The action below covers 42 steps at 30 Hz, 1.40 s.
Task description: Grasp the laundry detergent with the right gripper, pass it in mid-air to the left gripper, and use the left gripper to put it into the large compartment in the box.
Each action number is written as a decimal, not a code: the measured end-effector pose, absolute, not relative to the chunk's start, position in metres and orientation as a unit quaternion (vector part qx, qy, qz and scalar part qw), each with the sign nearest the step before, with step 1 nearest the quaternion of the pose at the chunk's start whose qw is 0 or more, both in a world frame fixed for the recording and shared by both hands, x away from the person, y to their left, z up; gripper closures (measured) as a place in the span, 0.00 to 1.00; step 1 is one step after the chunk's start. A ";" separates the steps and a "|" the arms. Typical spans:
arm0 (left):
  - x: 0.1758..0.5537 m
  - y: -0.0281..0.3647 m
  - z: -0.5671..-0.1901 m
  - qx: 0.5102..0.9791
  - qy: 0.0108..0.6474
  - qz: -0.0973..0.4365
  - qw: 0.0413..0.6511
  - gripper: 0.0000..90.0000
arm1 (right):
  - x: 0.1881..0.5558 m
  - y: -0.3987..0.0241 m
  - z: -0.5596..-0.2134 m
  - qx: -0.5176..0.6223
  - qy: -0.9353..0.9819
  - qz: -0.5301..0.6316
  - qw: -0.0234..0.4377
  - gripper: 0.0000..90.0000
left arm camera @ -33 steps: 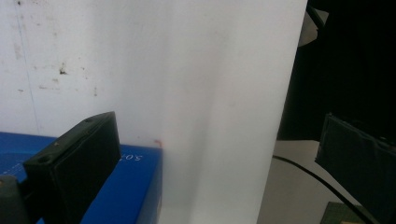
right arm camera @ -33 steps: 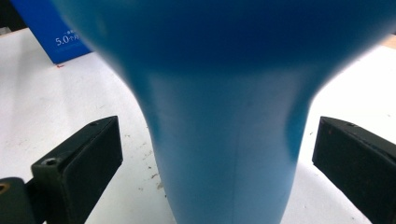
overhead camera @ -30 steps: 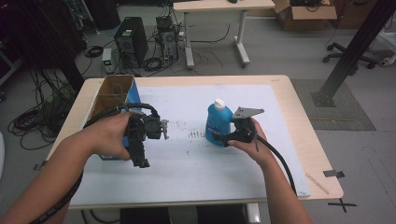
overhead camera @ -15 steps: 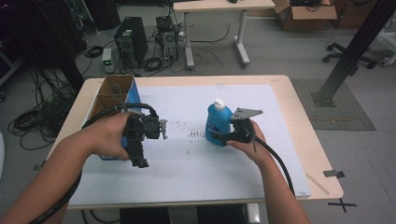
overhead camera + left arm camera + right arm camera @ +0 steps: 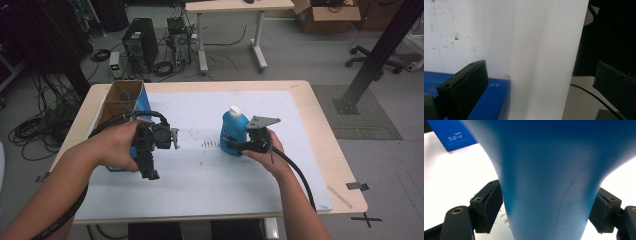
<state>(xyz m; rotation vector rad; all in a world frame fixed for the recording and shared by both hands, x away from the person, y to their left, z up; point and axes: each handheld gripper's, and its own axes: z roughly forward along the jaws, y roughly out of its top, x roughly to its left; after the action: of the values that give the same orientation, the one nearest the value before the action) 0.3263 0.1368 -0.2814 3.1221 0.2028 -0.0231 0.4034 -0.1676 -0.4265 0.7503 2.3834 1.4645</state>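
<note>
R gripper (image 5: 234, 145), jaws just closing onto the blue bottle's (image 5: 233, 131) narrow waist mid-frame, grips low; top-heavy bottle may tip/slip when lifted.

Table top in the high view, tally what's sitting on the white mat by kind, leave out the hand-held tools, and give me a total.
Blue bottle with a white cap: 1
Open cardboard box with blue sides: 1
Total: 2
</note>
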 end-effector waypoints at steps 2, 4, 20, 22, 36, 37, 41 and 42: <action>0.327 0.137 -0.282 0.998 0.065 -0.006 0.005 0.00 | 0.403 -0.168 -0.426 0.256 0.817 0.501 0.126 0.26; 0.327 0.136 -0.281 0.998 0.065 -0.007 0.004 0.00 | 0.403 -0.167 -0.426 0.253 0.819 0.500 0.127 0.29; 0.327 0.136 -0.280 0.998 0.069 -0.004 0.010 0.00 | 0.403 -0.166 -0.428 0.236 0.822 0.500 0.134 0.48; 0.327 0.134 -0.279 0.998 0.068 -0.004 0.010 0.00 | 0.403 -0.166 -0.428 0.237 0.823 0.499 0.133 0.49; 0.328 0.125 -0.269 0.998 0.059 0.006 0.010 0.00 | 0.396 -0.170 -0.405 0.215 0.820 0.515 0.126 0.51; 0.328 0.124 -0.268 0.998 0.059 0.006 0.010 0.00 | 0.396 -0.171 -0.402 0.214 0.821 0.514 0.125 0.51; 0.329 0.121 -0.264 0.998 0.057 0.009 0.008 0.00 | 0.393 -0.176 -0.391 0.205 0.830 0.503 0.127 0.51; 0.329 0.120 -0.263 0.998 0.057 0.010 0.008 0.00 | 0.393 -0.177 -0.389 0.204 0.831 0.501 0.129 0.51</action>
<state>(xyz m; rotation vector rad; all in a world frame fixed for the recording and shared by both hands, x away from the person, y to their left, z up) 0.3294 0.1203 -0.2633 3.1204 0.1784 0.0312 0.3925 -0.1769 -0.3893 0.5931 2.4160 1.4577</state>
